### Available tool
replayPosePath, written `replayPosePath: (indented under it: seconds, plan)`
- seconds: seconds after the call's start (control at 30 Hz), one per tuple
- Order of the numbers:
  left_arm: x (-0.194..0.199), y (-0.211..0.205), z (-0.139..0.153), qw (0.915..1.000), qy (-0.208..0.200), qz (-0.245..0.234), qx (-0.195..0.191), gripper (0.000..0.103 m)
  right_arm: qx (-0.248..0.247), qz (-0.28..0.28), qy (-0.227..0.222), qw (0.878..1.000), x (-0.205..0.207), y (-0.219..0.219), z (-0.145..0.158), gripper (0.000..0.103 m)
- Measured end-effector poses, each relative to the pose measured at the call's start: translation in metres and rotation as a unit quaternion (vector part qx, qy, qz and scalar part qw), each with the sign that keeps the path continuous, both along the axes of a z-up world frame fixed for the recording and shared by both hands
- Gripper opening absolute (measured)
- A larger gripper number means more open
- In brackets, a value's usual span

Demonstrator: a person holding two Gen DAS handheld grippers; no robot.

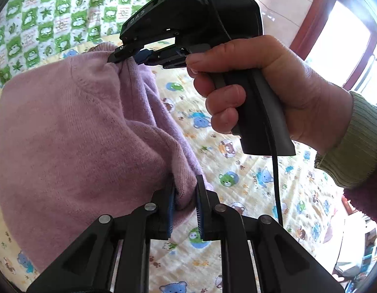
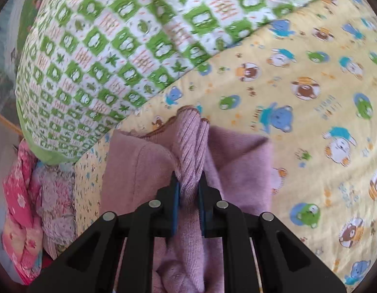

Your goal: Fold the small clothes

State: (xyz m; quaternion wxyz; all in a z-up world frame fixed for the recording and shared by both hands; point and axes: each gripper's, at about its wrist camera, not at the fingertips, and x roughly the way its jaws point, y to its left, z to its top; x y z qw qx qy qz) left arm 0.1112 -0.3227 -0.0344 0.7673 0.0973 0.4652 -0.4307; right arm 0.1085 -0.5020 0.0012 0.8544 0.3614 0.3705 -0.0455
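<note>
Black linkage arms with round metal rivets fill the bottom of both views, ending in blue ribbed pads. Between those pads the left tongs point(image 1: 186, 202) pinch a bunched fold of the purple knit garment point(image 1: 66, 127), a soft fine-gauge sweater with a faintly fuzzy surface that billows into a rounded dome above the bed. From the left wrist view the right tongs point(image 1: 137, 57) appear higher up, pressed onto another edge of the same garment, with the person's right hand point(image 1: 269, 92) wrapped around the black pistol handle and a ribbed green cuff point(image 1: 354, 141) at the wrist.

From the right wrist view the right tongs point(image 2: 189, 188) clamp a twisted ribbed strip of the purple knit garment point(image 2: 237, 156), whose brown-trimmed end points away while the smooth body lies spread on the yellow bear-print sheet point(image 2: 310, 97). A green-and-white checked quilt point(image 2: 115, 48) lies mounded beyond it, and pink floral fabrics point(image 2: 20, 195) are bundled at the left edge.
</note>
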Motion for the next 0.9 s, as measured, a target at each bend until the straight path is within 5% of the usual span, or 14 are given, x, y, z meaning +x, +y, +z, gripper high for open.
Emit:
replayPosePath:
  seconds: [0.2,0.3,0.37,0.4,0.47,0.53,0.57,0.73,0.9]
  plan:
    - [-0.006,-0.016,-0.024,0.9992,0.015,-0.028,0.024,0.008,0.017,-0.021,0.018,0.999,-0.002,-0.005,-0.019,0.016]
    - [0.0,-0.014,-0.03,0.999,0.022,-0.024,0.032,0.009,0.032,-0.05,0.018,0.998,-0.012,-0.007,-0.013,0.03]
    - [0.007,-0.004,-0.025,0.9991,0.031,-0.017,0.021,0.011,0.02,-0.068,0.015,0.997,-0.023,-0.007,-0.005,0.054]
    - [0.008,-0.001,-0.023,0.9992,0.034,-0.014,0.019,0.014,0.012,-0.077,0.007,0.997,-0.03,-0.005,0.002,0.056]
    - [0.011,0.015,-0.013,0.9989,0.047,-0.01,0.003,0.022,0.008,-0.084,-0.006,0.996,-0.041,-0.002,0.013,0.056]
    - [0.009,0.03,-0.002,0.9987,0.049,-0.004,-0.007,0.047,0.015,-0.084,-0.022,0.996,-0.052,0.004,0.023,0.056]
    - [0.007,0.039,0.004,0.9987,0.049,0.0,-0.015,0.051,0.016,-0.081,-0.025,0.996,-0.054,0.007,0.025,0.056]
    - [0.013,0.088,0.027,0.9979,0.041,0.038,-0.033,0.061,0.024,-0.045,-0.028,0.998,-0.049,0.033,0.027,0.056]
    - [0.06,0.146,0.021,0.9865,0.053,0.154,-0.021,0.061,0.001,-0.029,0.005,1.0,-0.027,0.048,0.016,0.056]
